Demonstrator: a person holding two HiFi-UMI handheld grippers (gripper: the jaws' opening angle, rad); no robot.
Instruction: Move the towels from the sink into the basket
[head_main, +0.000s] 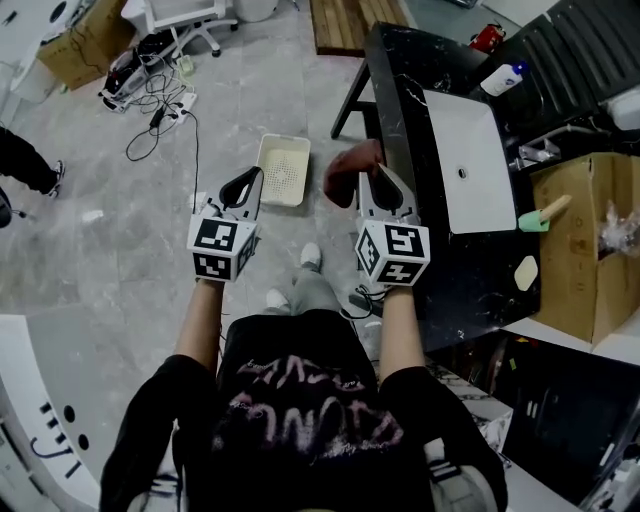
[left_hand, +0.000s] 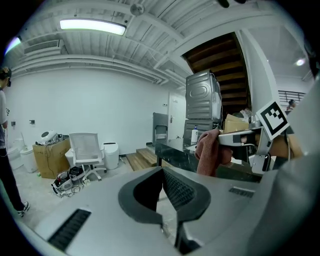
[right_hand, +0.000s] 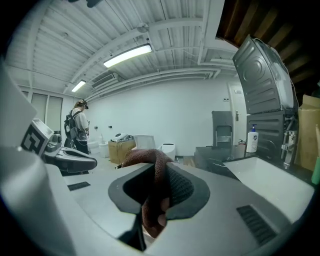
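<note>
Grey marbled floor (head_main: 120, 230) underfoot; on the right, a black counter (head_main: 400, 90) with a white rectangular sink (head_main: 470, 150) set into it. Down on the floor ahead, between the two outstretched arms, a white perforated basket (head_main: 283, 170).

Clenched in the right tongs (head_main: 385, 190): a reddish-brown towel (head_main: 345, 175), bunched and drooping off the tips, in the air beside the counter's edge and just right of the basket, not yet over it. From the right gripper view, cloth pinched between the pads and looped over the top of them (right_hand: 155, 185). Left tongs (head_main: 240, 190) closed on nothing, level with the right ones, just left of the basket.

To do this step well, judging from the layout:
- Hold the clamp firm until the towel is fully above the basket's opening.
- Swing left and lower, so the hanging end lands inside and not across the rim.
- Release only once most of the cloth is below rim height.
- Park the left tongs clear of the opening.

Counted:
- One towel, the one being carried; none visible in the sink.
- One basket, apparently empty.
- One sink.
- Two tongs.
- On the counter, one soap bottle (head_main: 503, 78) and one green-headed brush (head_main: 540, 215).
</note>
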